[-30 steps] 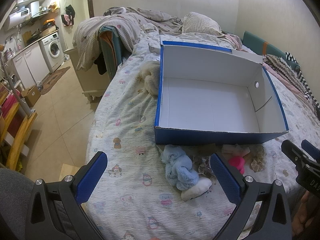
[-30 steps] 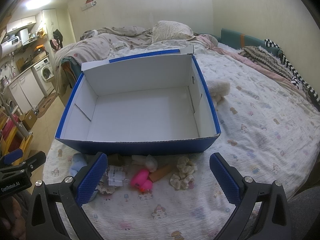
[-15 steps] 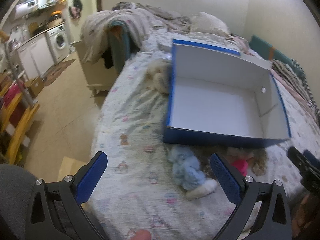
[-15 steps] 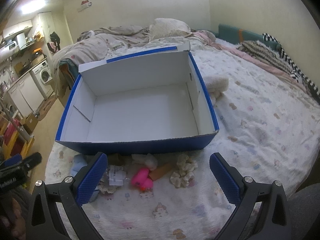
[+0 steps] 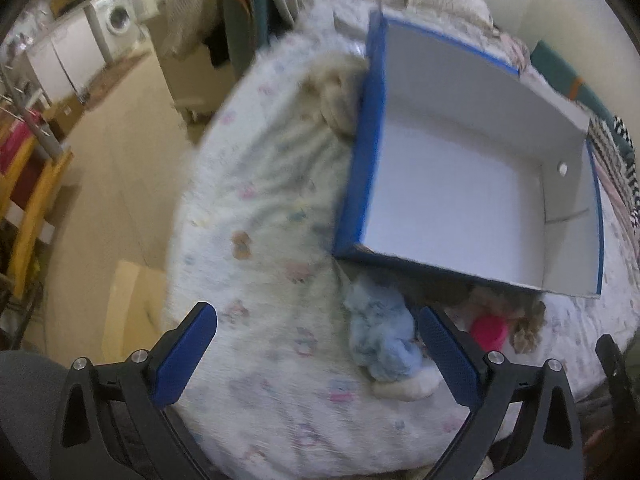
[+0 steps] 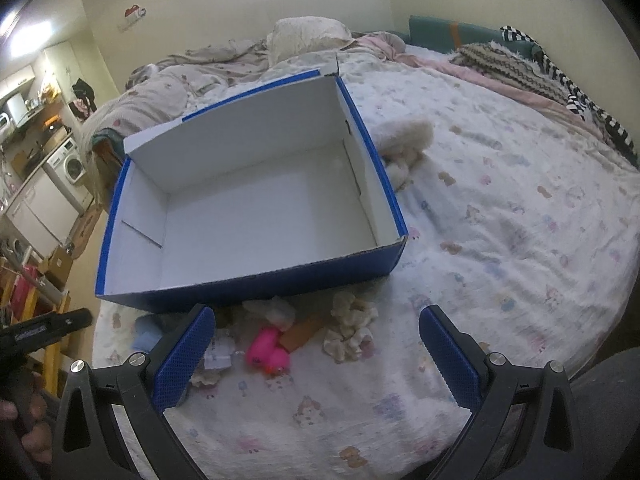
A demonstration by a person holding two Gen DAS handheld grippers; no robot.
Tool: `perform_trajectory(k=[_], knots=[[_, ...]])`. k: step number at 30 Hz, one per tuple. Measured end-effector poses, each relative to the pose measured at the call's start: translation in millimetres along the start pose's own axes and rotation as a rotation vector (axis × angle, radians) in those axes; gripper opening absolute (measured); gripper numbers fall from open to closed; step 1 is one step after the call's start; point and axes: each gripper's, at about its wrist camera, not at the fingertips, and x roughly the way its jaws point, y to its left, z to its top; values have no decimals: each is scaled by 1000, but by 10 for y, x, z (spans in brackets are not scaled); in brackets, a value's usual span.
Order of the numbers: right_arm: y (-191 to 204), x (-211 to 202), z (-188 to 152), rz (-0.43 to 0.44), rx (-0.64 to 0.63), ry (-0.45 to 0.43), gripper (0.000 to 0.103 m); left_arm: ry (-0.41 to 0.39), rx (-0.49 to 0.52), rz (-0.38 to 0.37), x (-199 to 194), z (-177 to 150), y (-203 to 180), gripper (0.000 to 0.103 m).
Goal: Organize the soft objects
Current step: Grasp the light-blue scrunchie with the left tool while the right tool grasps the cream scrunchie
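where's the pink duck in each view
Left wrist: the pink duck sits low and right of centre, just outside the left gripper's right-hand finger, in front of the blue box; blurred.
Right wrist: the duck is low and centre-left, between the right gripper's open fingers, nearer the left-hand one.
Shared landmark: the box's near wall, directly behind the duck in both views.

Left wrist view smeared with motion blur; right wrist view sharper, ceiling light (image 6: 28, 36) glaring at ten o'clock, edges bowed.
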Motion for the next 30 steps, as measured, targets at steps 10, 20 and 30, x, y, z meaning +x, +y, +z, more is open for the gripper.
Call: perform_trajectory(k=[10, 20, 30], knots=[[-65, 77, -25, -21, 21, 23, 103, 293, -9, -53, 865, -214, -334, 71], [-146, 165, -8, -26, 66, 52, 103, 377, -46, -191, 1051, -374, -289, 13], [-454, 233, 302, 71, 105, 174, 103, 273, 64, -147, 316, -301, -89, 10]])
